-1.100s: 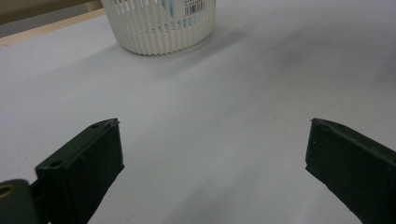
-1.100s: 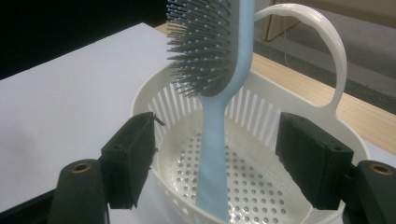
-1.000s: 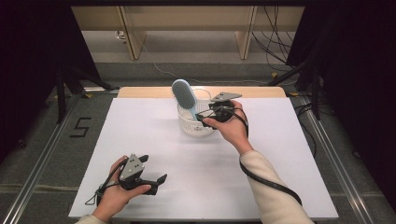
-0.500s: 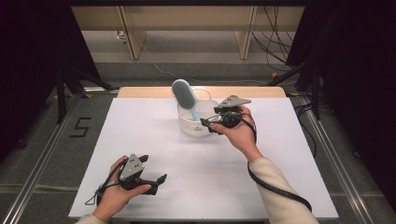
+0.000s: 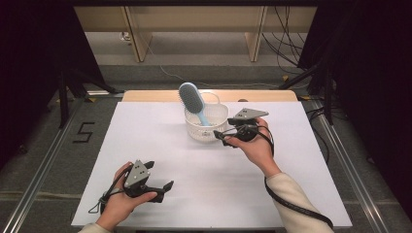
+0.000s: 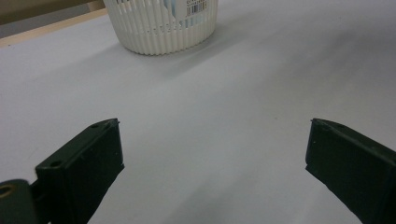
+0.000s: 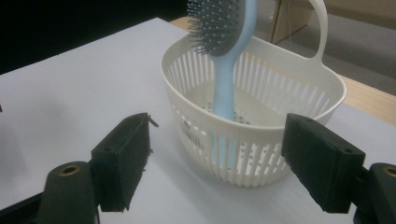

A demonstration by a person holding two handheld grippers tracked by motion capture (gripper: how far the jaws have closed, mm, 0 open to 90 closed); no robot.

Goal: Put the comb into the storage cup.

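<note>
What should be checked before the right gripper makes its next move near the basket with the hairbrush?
1. Right gripper open, nothing between its jaws: ok.
2. Hairbrush stands handle down inside the white basket, leaning on the rim: ok.
3. Right gripper apart from the basket wall, not touching: ok.
4. Basket upright on the white table: ok.
5. Left gripper open, low over the near table, away from the basket: ok.
6. Whether the brush would stay put if bumped: cannot tell.
</note>
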